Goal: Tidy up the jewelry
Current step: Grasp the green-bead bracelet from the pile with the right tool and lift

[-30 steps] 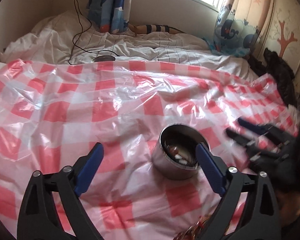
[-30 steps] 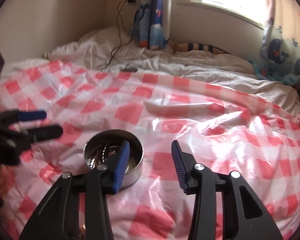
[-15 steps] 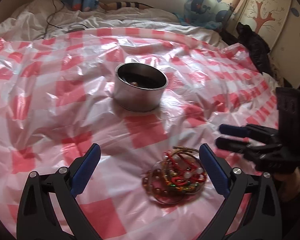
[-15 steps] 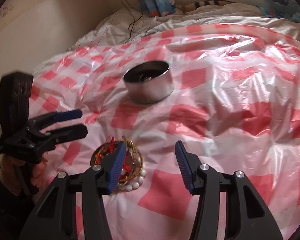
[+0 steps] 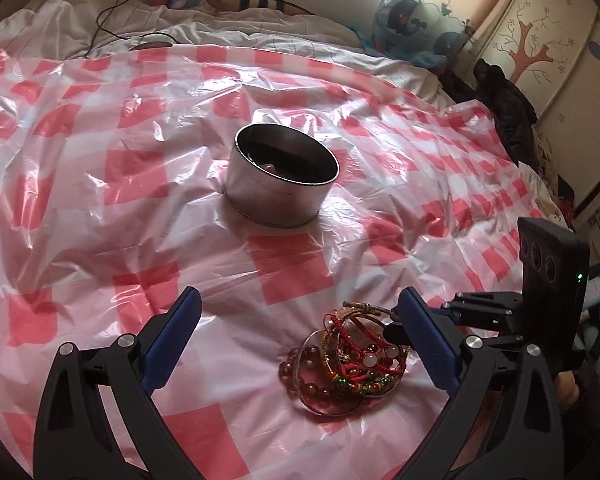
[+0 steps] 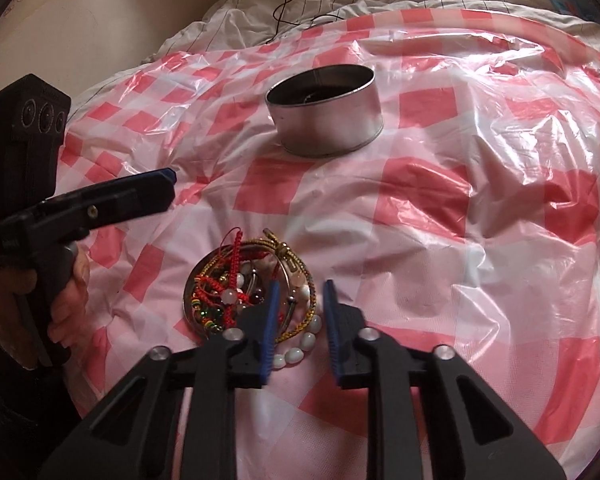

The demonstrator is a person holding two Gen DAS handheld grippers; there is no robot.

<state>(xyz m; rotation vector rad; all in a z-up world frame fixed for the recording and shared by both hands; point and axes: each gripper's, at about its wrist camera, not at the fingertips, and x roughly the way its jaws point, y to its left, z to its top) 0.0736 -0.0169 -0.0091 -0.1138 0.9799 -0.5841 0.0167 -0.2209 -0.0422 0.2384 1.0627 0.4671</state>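
A tangled pile of bracelets (image 5: 348, 360) (image 6: 244, 284), with red cords, dark beads, white beads and gold bangles, lies on the checked sheet. Beyond it stands a round metal tin (image 5: 276, 196) (image 6: 328, 124) with a few pieces inside. My left gripper (image 5: 298, 300) (image 6: 164, 184) hovers open and wide, just left of the pile, holding nothing. My right gripper (image 6: 302, 284) (image 5: 392, 330) is low over the pile's right edge. Its jaws are closing, with a gold bangle and white beads lying between them, and a gap still shows.
A red-and-white checked plastic sheet (image 5: 100, 208) covers the bed. White bedding with a black cable (image 5: 112, 12) lies behind it. Curtains (image 5: 420, 20) hang at the back. Dark clothes (image 5: 504, 100) sit at the right by a painted wardrobe (image 5: 540, 40).
Both grippers have tilted down and come in over the bracelet pile, so the tin now sits farther off. The right jaws have narrowed from about half open to a small gap.
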